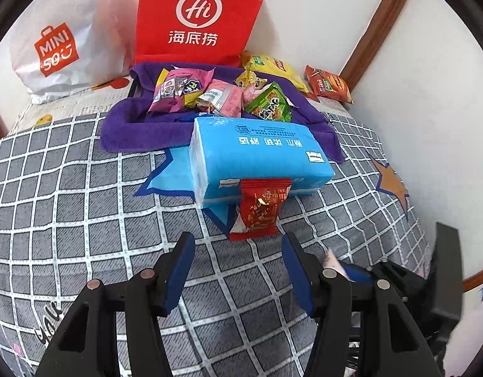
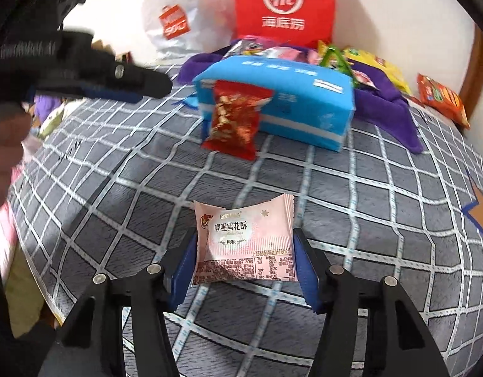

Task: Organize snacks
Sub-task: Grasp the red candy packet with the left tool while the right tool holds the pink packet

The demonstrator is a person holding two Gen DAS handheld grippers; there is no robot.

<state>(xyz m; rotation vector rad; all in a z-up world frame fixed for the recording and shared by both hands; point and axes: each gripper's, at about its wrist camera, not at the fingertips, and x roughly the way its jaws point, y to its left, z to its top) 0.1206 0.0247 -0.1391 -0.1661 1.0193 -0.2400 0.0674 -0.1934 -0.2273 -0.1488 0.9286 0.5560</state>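
Note:
A red snack packet (image 1: 261,209) leans upright against the near side of a blue tissue pack (image 1: 257,157); both also show in the right wrist view, packet (image 2: 236,116), tissue pack (image 2: 279,94). My left gripper (image 1: 238,245) is open and empty just in front of the red packet. My right gripper (image 2: 244,248) is shut on a pink snowflake-crisp packet (image 2: 244,242), held just above the bed. Several snack packets (image 1: 210,94) lie piled on a purple towel (image 1: 131,125) behind the tissue pack.
A red Haidilao bag (image 1: 197,15) and a white Miniso bag (image 1: 59,40) stand at the back wall. Yellow (image 1: 273,66) and orange (image 1: 329,83) snack bags lie at the back right. A grey checked bedsheet (image 1: 84,204) covers the bed.

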